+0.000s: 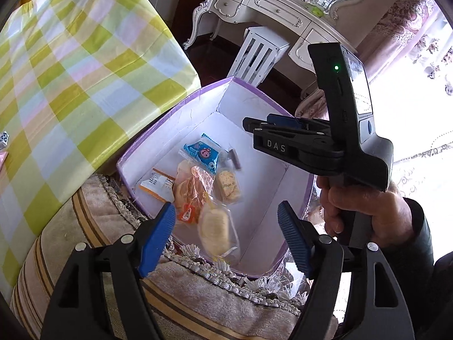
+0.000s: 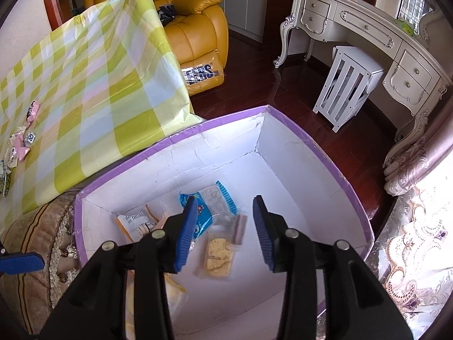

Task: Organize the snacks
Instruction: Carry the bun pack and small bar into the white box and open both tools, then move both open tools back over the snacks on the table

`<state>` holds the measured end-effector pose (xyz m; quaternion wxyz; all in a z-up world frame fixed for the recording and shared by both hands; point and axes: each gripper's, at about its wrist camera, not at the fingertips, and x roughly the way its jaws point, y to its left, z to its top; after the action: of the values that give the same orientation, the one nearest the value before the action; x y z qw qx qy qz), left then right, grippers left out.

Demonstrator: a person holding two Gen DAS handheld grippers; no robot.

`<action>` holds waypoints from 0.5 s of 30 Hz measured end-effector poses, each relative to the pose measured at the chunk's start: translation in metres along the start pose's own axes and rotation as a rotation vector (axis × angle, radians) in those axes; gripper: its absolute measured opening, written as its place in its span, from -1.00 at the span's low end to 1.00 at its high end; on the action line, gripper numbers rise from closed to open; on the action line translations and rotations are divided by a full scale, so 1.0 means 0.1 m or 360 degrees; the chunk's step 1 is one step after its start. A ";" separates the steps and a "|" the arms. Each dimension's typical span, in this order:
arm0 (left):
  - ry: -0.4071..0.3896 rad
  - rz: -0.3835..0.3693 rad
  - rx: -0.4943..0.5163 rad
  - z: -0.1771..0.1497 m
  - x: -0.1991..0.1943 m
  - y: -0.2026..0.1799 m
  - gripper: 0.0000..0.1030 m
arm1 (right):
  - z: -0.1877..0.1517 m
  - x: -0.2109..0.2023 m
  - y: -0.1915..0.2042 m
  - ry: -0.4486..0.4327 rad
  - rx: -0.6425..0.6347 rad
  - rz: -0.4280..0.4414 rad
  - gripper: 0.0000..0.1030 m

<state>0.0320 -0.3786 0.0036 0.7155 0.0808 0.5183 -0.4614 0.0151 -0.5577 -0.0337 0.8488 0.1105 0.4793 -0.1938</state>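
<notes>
A white box with a purple rim (image 1: 198, 93) (image 2: 311, 138) stands on a cushioned stool beside the table. Inside lie several wrapped snacks: a blue packet (image 1: 204, 153) (image 2: 201, 218), a clear-wrapped biscuit (image 1: 228, 185) (image 2: 219, 257), an orange-and-white packet (image 1: 157, 184) (image 2: 133, 223), a round pale cake (image 1: 215, 231) and an orange-wrapped snack (image 1: 188, 189). My left gripper (image 1: 225, 238) is open and empty above the box's near edge. My right gripper (image 2: 225, 232) is open and empty over the box; it also shows in the left wrist view (image 1: 271, 130). Small wrapped candies (image 2: 21, 141) lie on the table.
A table with a green-and-yellow checked cloth (image 1: 70, 70) (image 2: 99, 85) is at the left. The box rests on a beige fringed stool (image 1: 113, 255). A white dressing table (image 2: 368, 34), a small white slatted stand (image 2: 345, 87) and a yellow leather armchair (image 2: 195, 28) stand on the dark wood floor.
</notes>
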 end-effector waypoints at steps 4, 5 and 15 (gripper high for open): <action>-0.0017 -0.0005 -0.0037 0.00 -0.03 0.06 0.40 | 0.01 -0.01 0.02 -0.0005 0.0002 0.0002 0.09; -0.0021 -0.0004 -0.0045 0.00 -0.04 0.07 0.40 | 0.01 -0.02 0.03 -0.0006 0.0002 0.0004 0.14; -0.0106 0.0076 -0.0155 0.00 -0.18 0.28 0.40 | 0.08 -0.06 0.24 -0.0017 -0.0016 0.0054 0.38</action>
<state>0.0521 -0.3522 0.0079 0.7463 0.0429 0.5139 -0.4209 0.0290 -0.5378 -0.0246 0.8550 0.1135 0.4738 -0.1776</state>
